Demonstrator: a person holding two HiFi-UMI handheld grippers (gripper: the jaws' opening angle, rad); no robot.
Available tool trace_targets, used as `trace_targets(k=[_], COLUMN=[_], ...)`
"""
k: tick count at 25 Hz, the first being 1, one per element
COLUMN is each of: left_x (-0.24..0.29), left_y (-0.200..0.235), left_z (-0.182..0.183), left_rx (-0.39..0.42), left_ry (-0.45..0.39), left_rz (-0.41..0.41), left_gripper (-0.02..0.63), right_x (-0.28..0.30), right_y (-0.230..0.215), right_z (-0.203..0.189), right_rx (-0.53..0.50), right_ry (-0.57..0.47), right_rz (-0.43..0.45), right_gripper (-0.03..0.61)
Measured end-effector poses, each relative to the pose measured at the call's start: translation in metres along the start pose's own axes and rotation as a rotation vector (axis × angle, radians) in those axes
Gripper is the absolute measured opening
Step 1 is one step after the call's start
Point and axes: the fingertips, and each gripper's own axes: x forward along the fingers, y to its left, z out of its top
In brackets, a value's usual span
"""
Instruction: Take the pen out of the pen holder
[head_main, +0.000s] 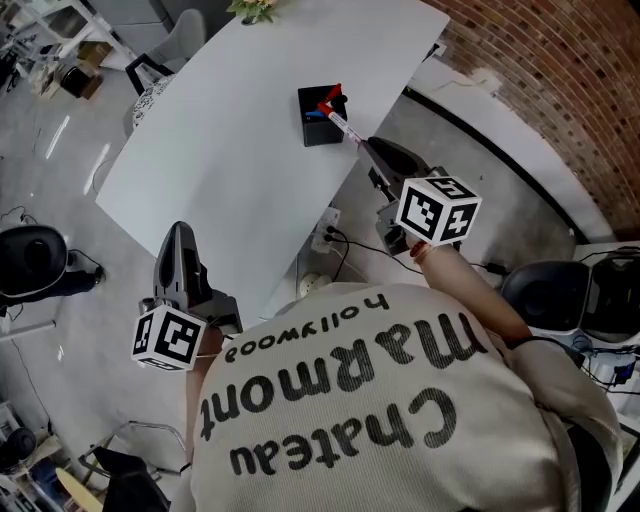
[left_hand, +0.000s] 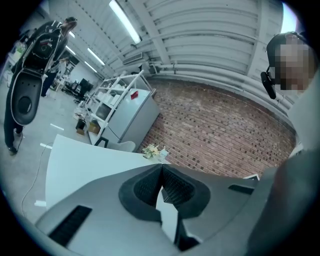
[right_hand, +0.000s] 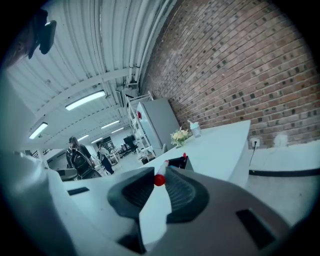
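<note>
Gripping a white pen (head_main: 343, 127) by its barrel, the right claw (head_main: 362, 143) was held at the right edge of the white table (head_main: 230, 130). In the right gripper view the pads were pressed on either side of the pen (right_hand: 160, 176), whose red end pointed back toward the camera. The rest of the barrel ran away toward the black pen holder (right_hand: 179, 162). From the head view the pen slanted from the claw to the right side of the pen holder (head_main: 315, 132). Whether its far end had cleared the holder could not be told. The holder sat near the right edge of the table, with a red pen (head_main: 328, 98) and a blue pen (head_main: 316, 115) lying in it.

The left claw (head_main: 180, 232) was well apart from all of this, at the near left, off the near edge of the table. In its own view the left claw (left_hand: 161, 167) was closed, pad tips touching, with nothing between them. A small bunch of flowers (head_main: 250, 8) stood at the far end of the table, and a brick wall (head_main: 560, 90) ran along the right.
</note>
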Motion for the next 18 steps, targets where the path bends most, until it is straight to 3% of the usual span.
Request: trace_targets(k=[18], left_x=[-0.047], left_y=[-0.065], left_z=[-0.03], left_rx=[0.018], left_ry=[-0.035], left_rz=[0.058], left_gripper=[0.0], right_x=[-0.059], right_y=[-0.015], right_z=[-0.008], right_rx=[0.012], right_ry=[0.03], right_rz=[0.111], right_gripper=[0.069])
